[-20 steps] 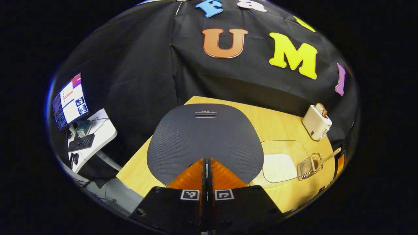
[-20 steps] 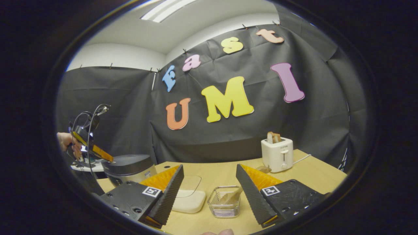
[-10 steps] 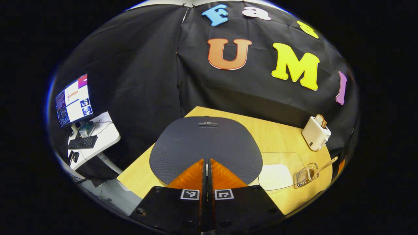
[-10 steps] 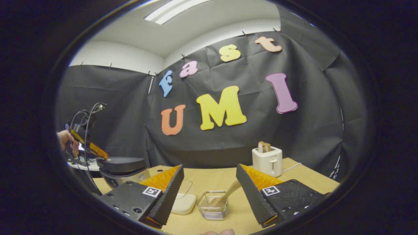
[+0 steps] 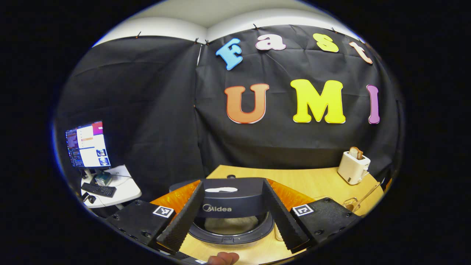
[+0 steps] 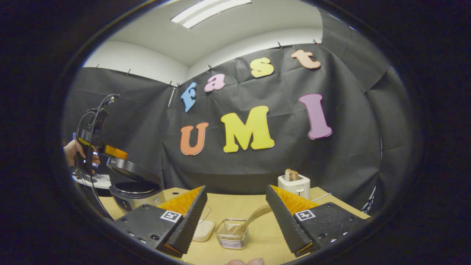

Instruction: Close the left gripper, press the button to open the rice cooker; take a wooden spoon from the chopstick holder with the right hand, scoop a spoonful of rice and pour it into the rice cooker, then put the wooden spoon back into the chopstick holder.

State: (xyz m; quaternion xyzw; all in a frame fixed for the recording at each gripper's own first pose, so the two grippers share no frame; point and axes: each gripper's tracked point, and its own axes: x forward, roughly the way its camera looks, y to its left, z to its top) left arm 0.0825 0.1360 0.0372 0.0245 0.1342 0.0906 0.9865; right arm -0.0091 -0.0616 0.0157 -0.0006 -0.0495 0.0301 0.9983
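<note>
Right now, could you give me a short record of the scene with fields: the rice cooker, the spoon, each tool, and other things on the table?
rice cooker: on the wooden table, lid raised partway
wooden spoon: leaning in the wire chopstick holder, not yet taken
left tool: open, fingers either side of the cooker's front, holding nothing
right tool: open, aimed at the chopstick holder, holding nothing
white rice dish: beside the holder, toward the cooker
toaster: at the far side of the table, bread in its slot

one rice cooker (image 6: 137, 191), one wooden spoon (image 6: 254, 218), one chopstick holder (image 6: 231, 233), one toaster (image 6: 294, 186), two hand-held grippers
</note>
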